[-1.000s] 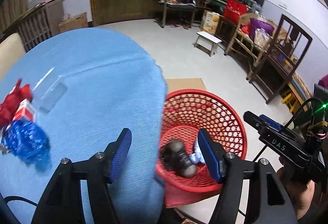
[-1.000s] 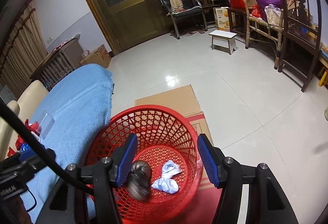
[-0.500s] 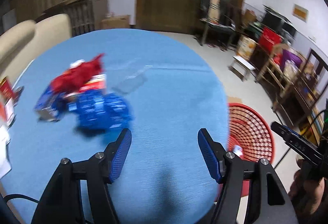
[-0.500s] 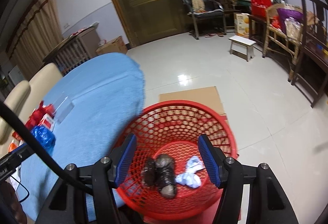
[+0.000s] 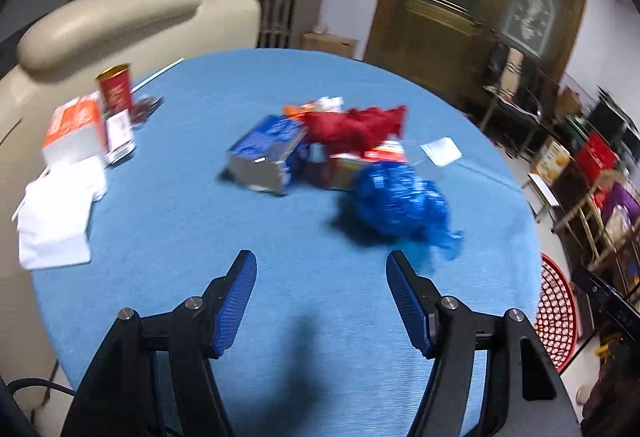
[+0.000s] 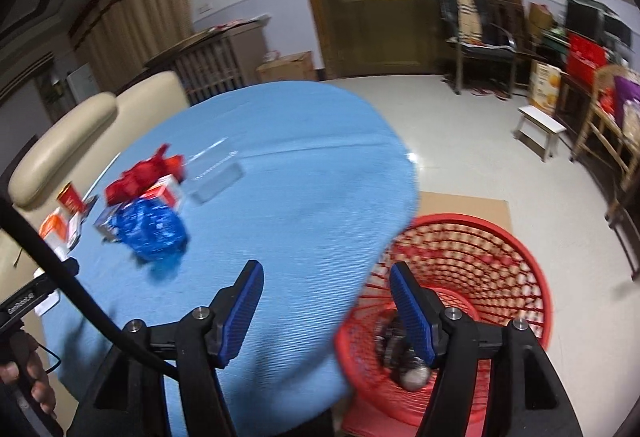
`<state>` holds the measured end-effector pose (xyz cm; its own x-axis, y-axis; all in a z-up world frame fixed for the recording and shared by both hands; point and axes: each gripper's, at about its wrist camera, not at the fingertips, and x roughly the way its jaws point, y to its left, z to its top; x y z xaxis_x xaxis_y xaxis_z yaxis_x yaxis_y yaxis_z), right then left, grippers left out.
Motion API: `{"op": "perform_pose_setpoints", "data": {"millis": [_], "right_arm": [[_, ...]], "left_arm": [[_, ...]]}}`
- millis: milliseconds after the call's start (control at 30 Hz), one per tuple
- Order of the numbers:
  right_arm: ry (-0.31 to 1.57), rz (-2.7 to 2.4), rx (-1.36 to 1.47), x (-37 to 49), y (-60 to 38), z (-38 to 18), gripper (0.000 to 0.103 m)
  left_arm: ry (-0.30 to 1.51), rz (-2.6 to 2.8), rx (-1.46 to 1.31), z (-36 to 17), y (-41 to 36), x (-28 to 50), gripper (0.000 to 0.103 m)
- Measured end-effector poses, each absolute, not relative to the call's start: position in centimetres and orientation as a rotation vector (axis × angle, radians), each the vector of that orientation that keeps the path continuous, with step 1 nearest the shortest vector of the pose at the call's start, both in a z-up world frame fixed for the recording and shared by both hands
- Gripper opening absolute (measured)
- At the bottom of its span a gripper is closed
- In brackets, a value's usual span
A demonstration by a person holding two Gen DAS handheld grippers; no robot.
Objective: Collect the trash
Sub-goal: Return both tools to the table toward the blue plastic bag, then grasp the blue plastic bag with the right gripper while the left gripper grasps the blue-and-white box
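Through the left wrist camera I see my left gripper (image 5: 320, 297) spread wide with nothing between its blue pads, hovering over the round table (image 5: 180, 221) with its blue cloth. Just ahead and slightly right lies a crumpled blue wrapper (image 5: 400, 199), close to the right finger (image 5: 408, 301) but not touching it. Behind it sits a cluster of rubbish: a blue carton (image 5: 266, 153) lying on its side, a crumpled red wrapper (image 5: 356, 125) heaped on a small red and white box (image 5: 360, 167), and a small clear packet (image 5: 440, 151) beyond them. At the far left of the table I have a red cup (image 5: 116, 91), an orange and white box (image 5: 74, 129) and white paper napkins (image 5: 58, 213). The red mesh basket (image 5: 556, 313) shows past the table's right edge, down on the floor.

Through the right wrist camera my right gripper (image 6: 326, 313) is likewise spread apart and holds nothing. Its left finger (image 6: 240, 313) hangs over the table edge, its right finger (image 6: 412, 313) over the basket (image 6: 500, 257), which stands on a cardboard sheet (image 6: 464, 207) just beside the table. Dark lumpy trash (image 6: 404, 361) lies in the basket's bottom. The blue wrapper (image 6: 154, 231) and red wrapper (image 6: 140, 175) sit well left on the table.
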<state>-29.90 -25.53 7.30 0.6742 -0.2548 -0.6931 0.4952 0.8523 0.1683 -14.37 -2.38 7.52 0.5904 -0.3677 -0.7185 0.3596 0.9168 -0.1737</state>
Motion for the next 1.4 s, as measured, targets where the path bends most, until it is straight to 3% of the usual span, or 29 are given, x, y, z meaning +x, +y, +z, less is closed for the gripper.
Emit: {"op": "perform_pose_setpoints", "data": {"millis": [633,1400], "right_arm": [[0.798,-0.15,0.141,-19.9,-15.7,7.1,0.071],[0.88,-0.05,-0.018,-8.2,-11.6,3.6,0.071]], "left_arm": [[0.86,-0.329,-0.074,5.8,1.8,-13.2,0.068],[0.887,-0.29,-0.106,4.5,3.3,-10.8,0.068]]}}
